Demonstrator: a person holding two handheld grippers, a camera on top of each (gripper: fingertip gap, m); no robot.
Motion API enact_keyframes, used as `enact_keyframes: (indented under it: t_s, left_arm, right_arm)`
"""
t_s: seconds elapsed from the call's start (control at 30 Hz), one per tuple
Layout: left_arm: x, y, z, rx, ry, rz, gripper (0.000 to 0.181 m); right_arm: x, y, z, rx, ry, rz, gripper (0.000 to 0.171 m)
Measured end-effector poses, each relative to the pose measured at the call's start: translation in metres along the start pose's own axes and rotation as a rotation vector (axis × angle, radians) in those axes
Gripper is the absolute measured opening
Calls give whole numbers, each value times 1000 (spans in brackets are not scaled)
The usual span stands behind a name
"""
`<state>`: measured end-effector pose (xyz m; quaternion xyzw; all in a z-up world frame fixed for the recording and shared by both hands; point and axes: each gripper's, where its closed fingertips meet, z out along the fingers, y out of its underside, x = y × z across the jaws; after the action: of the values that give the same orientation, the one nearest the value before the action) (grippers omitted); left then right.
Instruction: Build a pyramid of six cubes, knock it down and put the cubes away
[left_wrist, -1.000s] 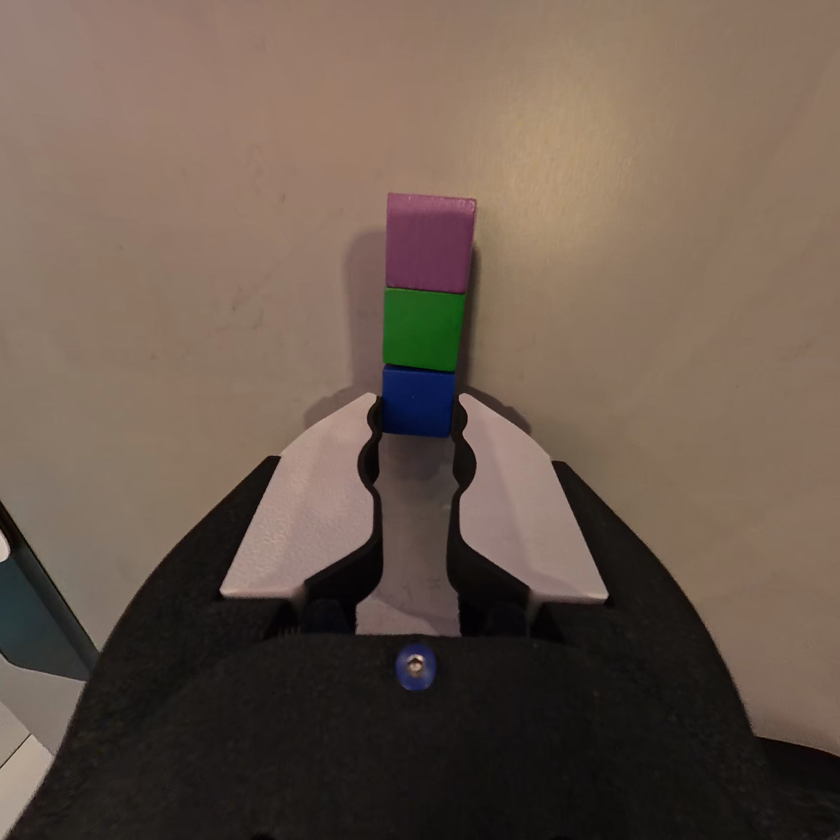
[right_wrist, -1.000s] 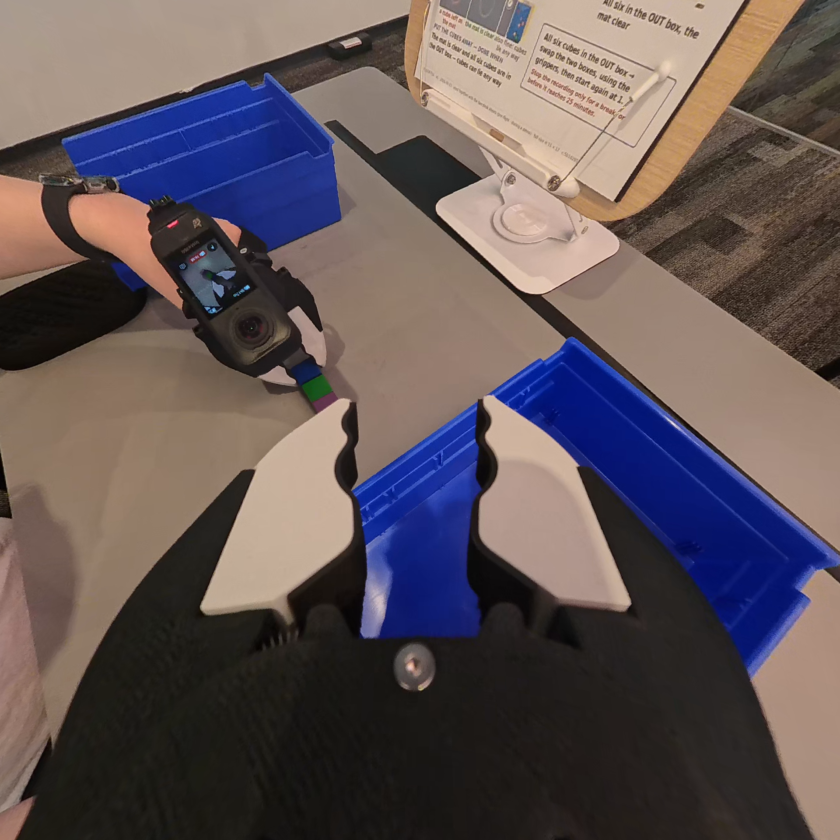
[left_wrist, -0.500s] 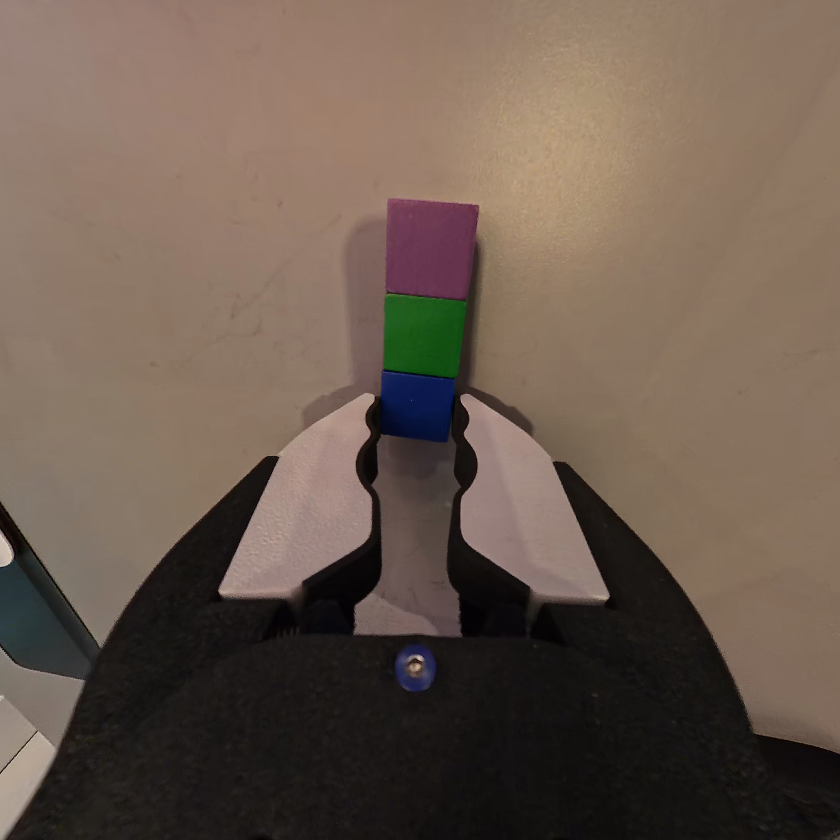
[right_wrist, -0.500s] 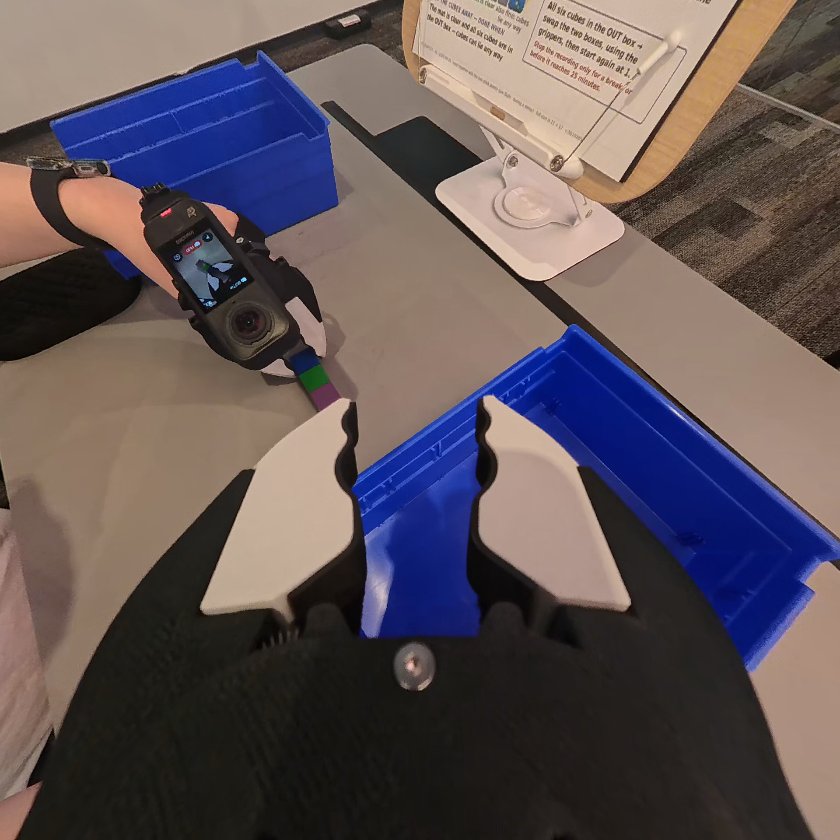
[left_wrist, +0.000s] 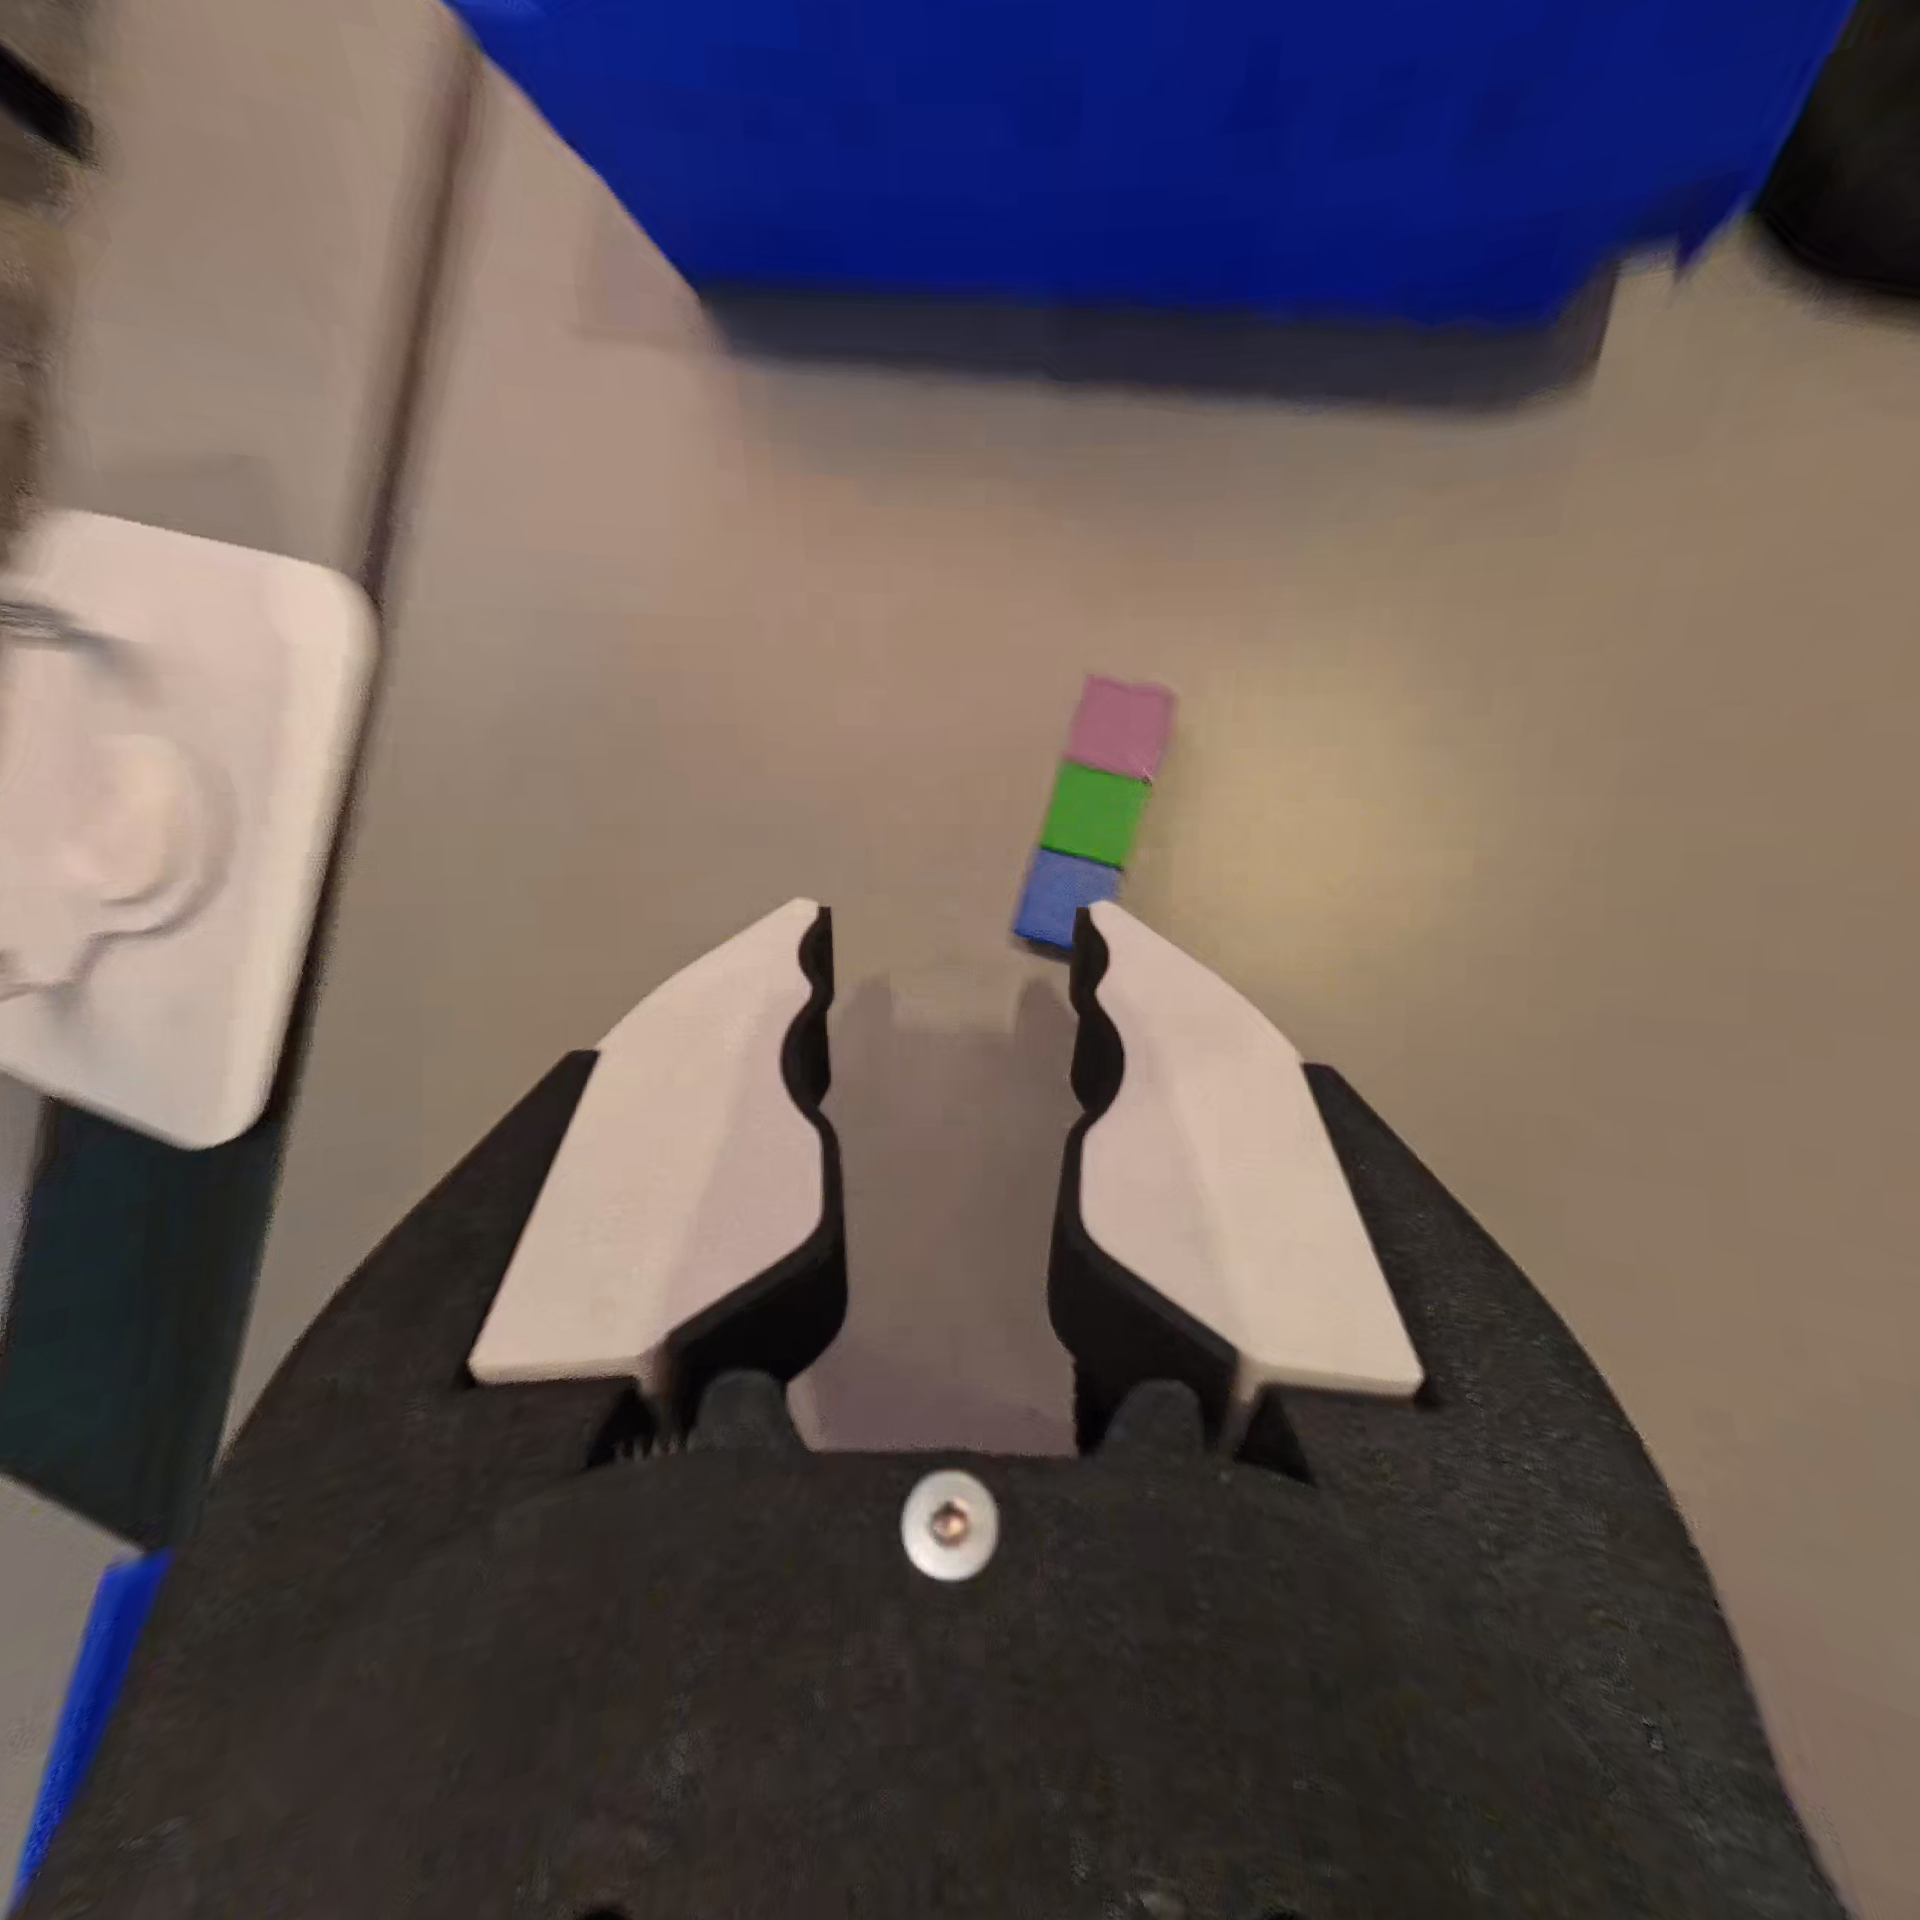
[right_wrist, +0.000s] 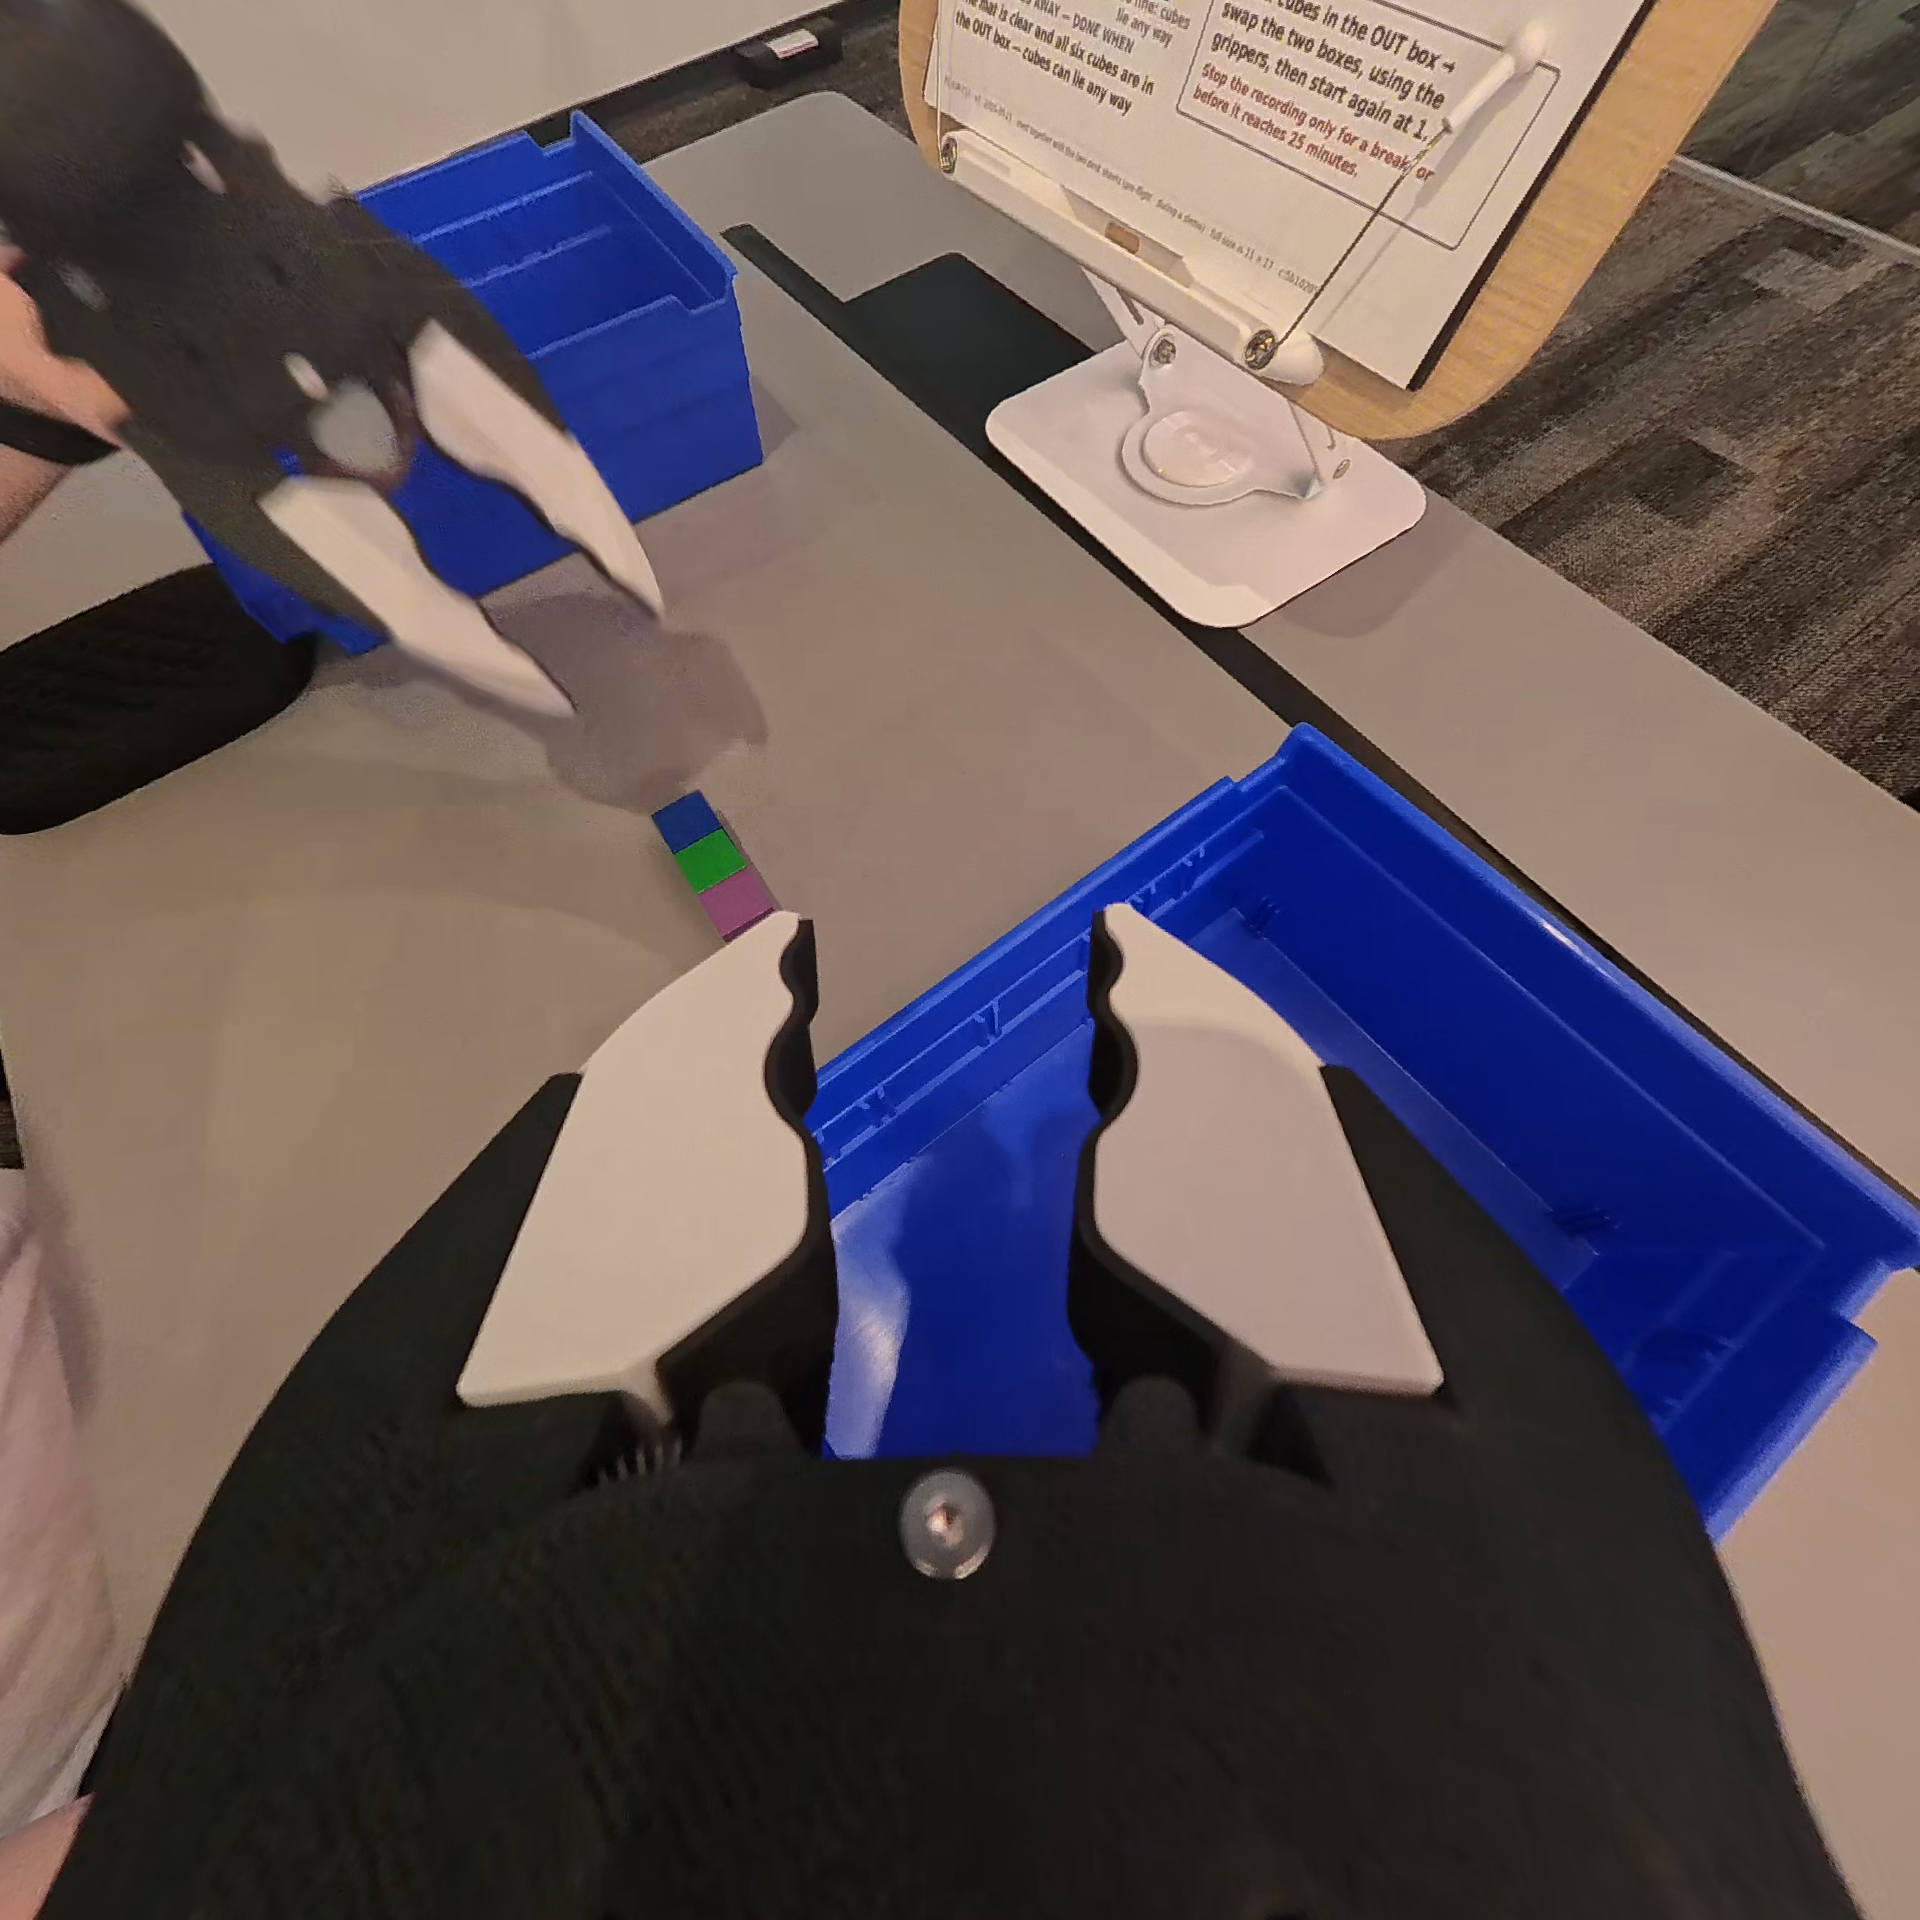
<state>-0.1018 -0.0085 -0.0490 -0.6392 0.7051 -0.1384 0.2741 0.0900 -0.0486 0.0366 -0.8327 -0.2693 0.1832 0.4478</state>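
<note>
Table (right_wrist: 987, 665): grey top, fills most of both views, carries everything below

Near bin (right_wrist: 1455, 1091): blue, open, lower right of the right wrist view, behind the right gripper's fingers; only bare floor and ribs show in the part in view

Far bin (right_wrist: 623, 343): blue, open, upper left of the right wrist view; in the left wrist view a blue bin (left_wrist: 1091, 145) spans the top edge, blurred

Stand (right_wrist: 1205, 488): white base, upper right of the right wrist view, holding a printed sheet on a wooden board; its white base (left_wrist: 156, 821) is at the left edge of the left wrist view, blurred

Right gripper (right_wrist: 951, 935): black body, white fingers, lower centre of its own view, jaws wide apart, nothing between them, above the near bin's rim

Left gripper (left_wrist: 951, 925): jaws wide apart, empty, lifted off the table; seen blurred at upper left of the right wrist view (right_wrist: 582, 644), tips pointing down and right toward the cubes, not touching them

Row of three cubes: on the table at centre of the right wrist view, touching face to face in a straight line, long axis running from upper left to lower right
- blue cube (right_wrist: 686, 821), upper-left end, nearest the left gripper
- green cube (right_wrist: 710, 862), middle
- purple cube (right_wrist: 738, 904), lower-right end, just beside the right gripper's left fingertip in the picture

In the left wrist view the row runs almost straight up the frame, just right of centre
</note>
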Motion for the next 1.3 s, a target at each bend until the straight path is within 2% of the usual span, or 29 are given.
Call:
enact_keyframes:
  t_s: [0.07, 0.13, 0.23, 0.33, 0.5, 0.6, 0.77, 0.97, 1.07, 1.3]
  left_arm:
    - [-33, -13, -47, 200, -139, -103, 44]
    - [-76, -4, -99, 341, -318, -217, 44]
    - [-135, 42, -159, 425, -519, -403, 43]
    - [-169, 108, -181, 353, -580, -560, 39]
    - [-174, 212, -165, 66, -522, -697, 33]
    - [-168, 243, -156, -48, -530, -662, 30]
    - [-153, 262, -133, -149, -469, -611, 20]
    - [-144, 266, -111, -196, -429, -566, 19]
    - [-139, 266, -105, -202, -388, -579, 1]
    - [-150, 271, -106, -221, -405, -561, 1]
  right_arm:
    - [0, -1, -2, 10, 0, 3, 51]
    - [-1, -4, -4, 24, -1, 0, 51]
    - [-3, -7, -6, 45, -4, -1, 51]
    - [-3, -10, -7, 62, -3, -5, 51]
    - [0, -21, -13, 135, 16, -13, 51]
    - [2, -41, -23, 258, 37, -40, 50]
    - [-1, -80, -56, 522, 111, -110, 51]
    - [-5, -104, -99, 790, 271, -265, 70]
    - [-4, -103, -102, 808, 259, -251, 68]
    - [2, -98, -101, 796, 242, -230, 61]
